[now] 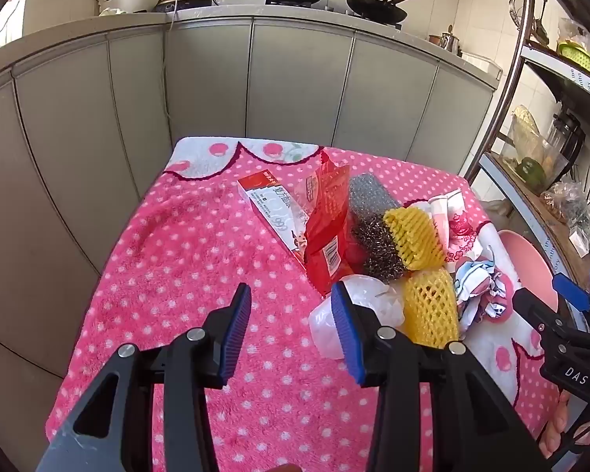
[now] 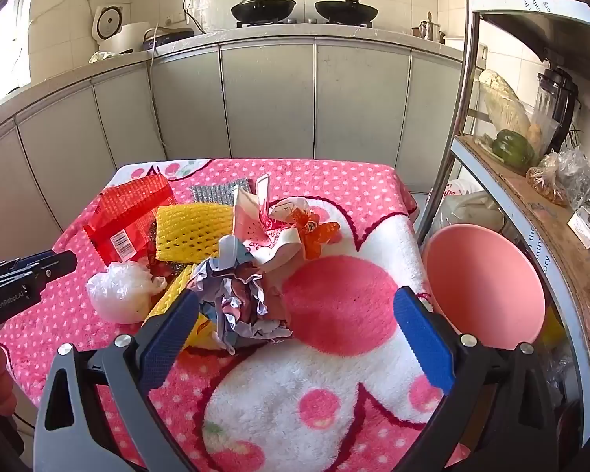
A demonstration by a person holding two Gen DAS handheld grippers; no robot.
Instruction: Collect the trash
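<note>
A heap of trash lies on a pink dotted towel [image 1: 185, 259] over a small table. It holds a red wrapper [image 1: 326, 232], a red-and-white box [image 1: 271, 204], yellow foam nets [image 1: 413, 236], a steel scourer [image 1: 377, 247], a white plastic bag [image 1: 369, 306] and crumpled paper [image 2: 240, 295]. My left gripper [image 1: 291, 310] is open and empty just left of the plastic bag. My right gripper [image 2: 295, 314] is open wide and empty, with the crumpled paper by its left finger. A pink bin [image 2: 487, 287] stands at the table's right.
Grey kitchen cabinets [image 2: 271, 98] run behind the table, with two woks [image 2: 263, 4] and a rice cooker [image 2: 114, 27] on the counter. A metal shelf rack [image 2: 531, 181] with vegetables and bags stands close on the right.
</note>
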